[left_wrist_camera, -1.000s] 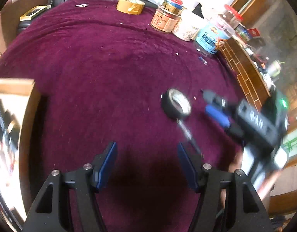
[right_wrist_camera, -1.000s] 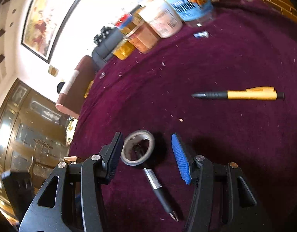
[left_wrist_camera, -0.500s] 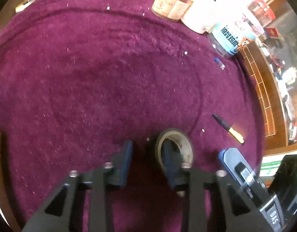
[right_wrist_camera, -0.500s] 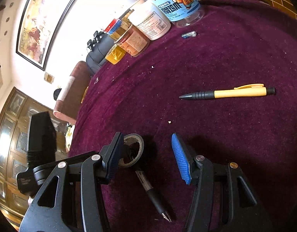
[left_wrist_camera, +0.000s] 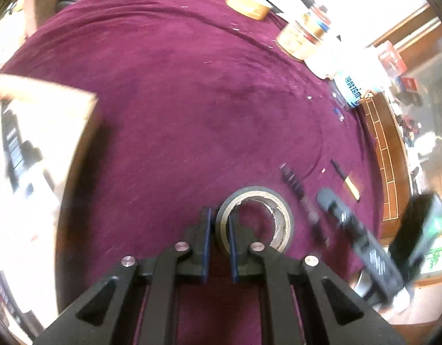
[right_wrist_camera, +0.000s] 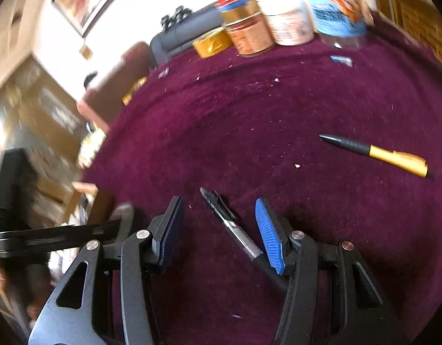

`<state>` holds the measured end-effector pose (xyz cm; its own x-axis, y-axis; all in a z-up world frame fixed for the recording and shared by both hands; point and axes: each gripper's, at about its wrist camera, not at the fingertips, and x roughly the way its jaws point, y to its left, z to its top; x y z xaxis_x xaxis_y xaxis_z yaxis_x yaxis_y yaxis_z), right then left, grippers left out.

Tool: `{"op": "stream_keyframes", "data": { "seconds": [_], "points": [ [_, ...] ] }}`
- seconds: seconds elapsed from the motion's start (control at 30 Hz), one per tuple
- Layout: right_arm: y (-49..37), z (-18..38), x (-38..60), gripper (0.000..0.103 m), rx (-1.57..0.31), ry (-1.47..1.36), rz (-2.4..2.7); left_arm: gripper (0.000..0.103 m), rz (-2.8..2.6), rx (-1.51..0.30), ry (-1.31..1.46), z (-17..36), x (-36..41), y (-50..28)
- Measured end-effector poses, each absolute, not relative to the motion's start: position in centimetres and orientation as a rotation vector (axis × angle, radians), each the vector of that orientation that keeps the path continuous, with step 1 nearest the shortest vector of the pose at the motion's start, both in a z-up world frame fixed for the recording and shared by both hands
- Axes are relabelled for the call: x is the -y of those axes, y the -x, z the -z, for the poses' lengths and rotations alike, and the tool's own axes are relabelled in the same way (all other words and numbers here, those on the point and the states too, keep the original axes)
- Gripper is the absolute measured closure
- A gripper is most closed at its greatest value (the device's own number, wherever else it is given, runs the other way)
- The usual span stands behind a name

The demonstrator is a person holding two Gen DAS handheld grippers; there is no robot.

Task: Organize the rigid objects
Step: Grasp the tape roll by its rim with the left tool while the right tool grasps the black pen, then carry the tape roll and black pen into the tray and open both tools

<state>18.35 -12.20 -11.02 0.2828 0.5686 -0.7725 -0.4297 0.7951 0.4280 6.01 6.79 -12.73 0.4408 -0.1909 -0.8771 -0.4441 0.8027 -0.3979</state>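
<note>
Our left gripper [left_wrist_camera: 219, 224] pinches the tape roll's [left_wrist_camera: 255, 218] wall; our right gripper [right_wrist_camera: 218, 224] gapes over the black pen [right_wrist_camera: 232, 224], gripping nothing.

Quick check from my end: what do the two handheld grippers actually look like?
Both are black plastic frames with triangular cut-outs and round silver pivot pins. The left gripper and right gripper carry ribbed blue pads on their fingers. No cables or sleeves are visible.

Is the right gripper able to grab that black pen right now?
Probably yes. The right gripper is open and the black pen lies on the cloth between its fingers, with nothing covering it.
</note>
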Motion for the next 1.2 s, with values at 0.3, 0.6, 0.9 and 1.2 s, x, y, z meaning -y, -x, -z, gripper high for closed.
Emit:
{"op": "stream_keyframes", "data": {
  "seconds": [0.3, 0.6, 0.9, 1.2],
  "points": [
    [-17.1, 12.6, 11.0, 0.055, -1.080, 0.066, -0.639, 0.094, -0.190, -1.057, 0.732, 12.1, -9.8, 4.5],
    [-14.6, 12.3, 11.3, 0.086, -1.071, 0.105, -0.550, 0.094, -0.189, -0.940, 0.824, 9.9, -14.5, 10.6],
    [-11.0, 12.0, 8.0, 0.092, -1.089, 0.084, -0.583, 0.094, -0.285, -0.888, 0.895, 10.5, -20.3, 13.3],
    [-6.6, 8.6, 0.9, 0.092, -1.101, -0.084, -0.851, 0.094, -0.336, -0.844, 0.874, 9.7, -23.5, 14.8]
  ]
}}
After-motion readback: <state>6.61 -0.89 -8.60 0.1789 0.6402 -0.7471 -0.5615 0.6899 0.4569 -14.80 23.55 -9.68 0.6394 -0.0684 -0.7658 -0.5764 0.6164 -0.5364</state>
